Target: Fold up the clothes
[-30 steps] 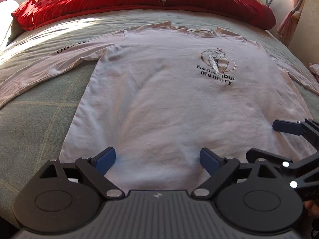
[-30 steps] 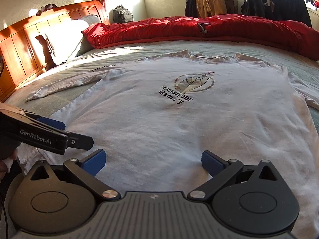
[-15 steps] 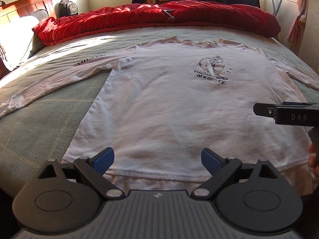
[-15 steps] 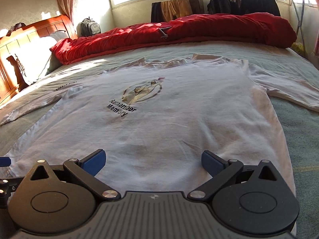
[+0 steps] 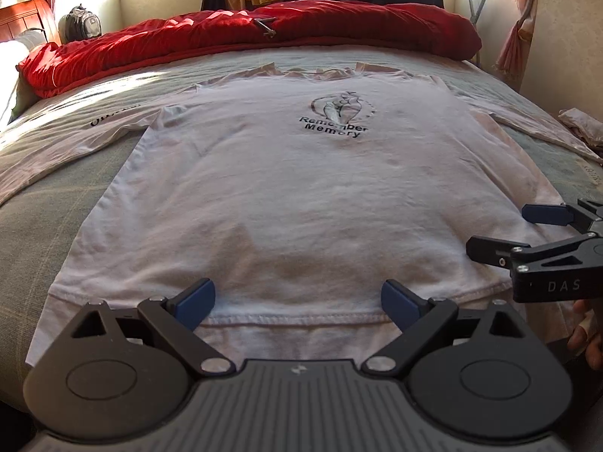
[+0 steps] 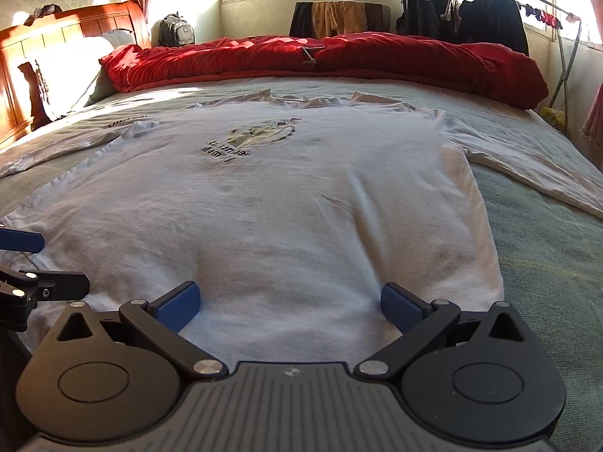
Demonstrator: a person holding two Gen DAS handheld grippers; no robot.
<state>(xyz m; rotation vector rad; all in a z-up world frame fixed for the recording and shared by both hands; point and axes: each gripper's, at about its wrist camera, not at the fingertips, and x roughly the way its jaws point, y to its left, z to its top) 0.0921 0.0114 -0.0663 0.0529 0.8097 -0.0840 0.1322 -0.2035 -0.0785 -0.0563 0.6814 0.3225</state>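
Note:
A white long-sleeved shirt (image 5: pixel 294 196) with a black "Remember Memory" print lies flat, front up, on the bed, both sleeves spread sideways. My left gripper (image 5: pixel 297 301) hovers open over the hem near the bed's front edge, nothing between its blue pads. In the right wrist view the same shirt (image 6: pixel 301 207) fills the middle, and my right gripper (image 6: pixel 290 303) stands open above its lower right part. The right gripper (image 5: pixel 527 233) also shows at the right edge of the left wrist view, open, with a hand behind it. The left gripper (image 6: pixel 30 260) pokes in at the left edge.
A grey-green bedspread (image 6: pixel 546 248) covers the bed. A rolled red duvet (image 5: pixel 264 37) lies across the far side. A wooden headboard (image 6: pixel 71 34) and pillows stand at the left, a backpack (image 6: pixel 175 30) behind. Clothes hang on a rack (image 6: pixel 490 11) by the window.
Both grippers have drawn back toward the hem and tilted up, so more of the room shows. The right gripper has shifted to the shirt's right side. Both stay open.

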